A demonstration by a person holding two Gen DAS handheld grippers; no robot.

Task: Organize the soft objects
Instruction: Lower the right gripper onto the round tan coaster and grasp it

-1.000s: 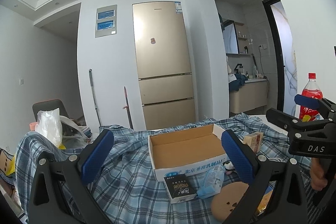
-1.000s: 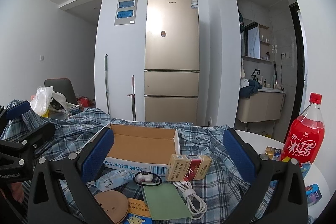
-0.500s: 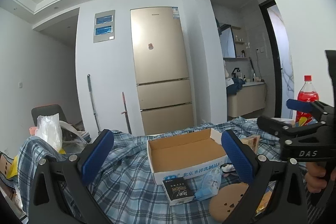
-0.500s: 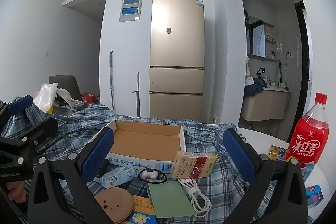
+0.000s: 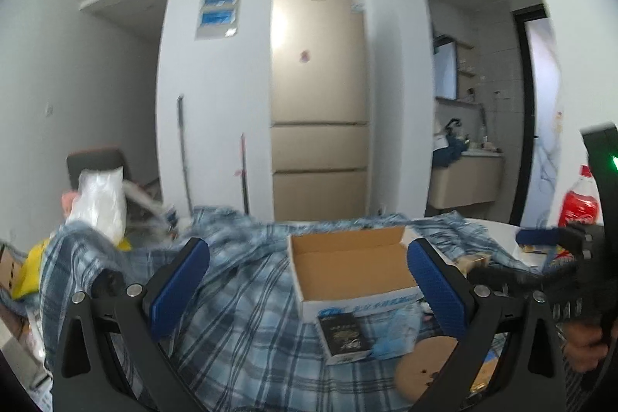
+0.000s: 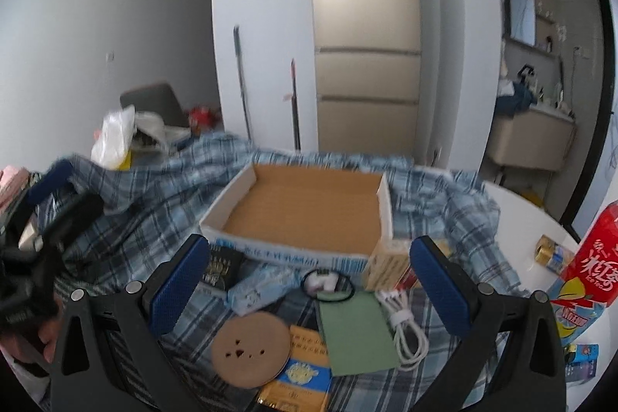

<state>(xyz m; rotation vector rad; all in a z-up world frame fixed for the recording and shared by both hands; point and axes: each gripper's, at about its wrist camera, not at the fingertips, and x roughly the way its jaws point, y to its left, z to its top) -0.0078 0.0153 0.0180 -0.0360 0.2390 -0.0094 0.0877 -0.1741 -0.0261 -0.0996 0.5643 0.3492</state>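
An empty cardboard box point(image 5: 351, 265) point(image 6: 313, 211) sits on a rumpled blue plaid cloth point(image 5: 239, 300) point(image 6: 154, 192). In front of the box lie a soft light-blue packet point(image 6: 258, 286) point(image 5: 394, 336), a black booklet point(image 5: 343, 334) point(image 6: 222, 267), a black hair tie point(image 6: 326, 282) and a coiled white cable point(image 6: 405, 331). My left gripper point(image 5: 309, 255) is open above the cloth, short of the box. My right gripper point(image 6: 309, 246) is open over the small items, holding nothing. Each gripper also shows at the edge of the other view.
A round cork coaster point(image 6: 251, 350), a green card point(image 6: 355, 331), a yellow-and-blue booklet point(image 6: 301, 381) and a cigarette pack point(image 6: 390, 259) lie near the front. A red drink bottle point(image 6: 595, 265) stands at the right on the white table point(image 6: 521, 215). A fridge point(image 5: 318, 103) stands behind.
The right wrist view has tipped downward and moved closer to the box and the small items. The left view is blurred and has shifted slightly. Both grippers stay open.
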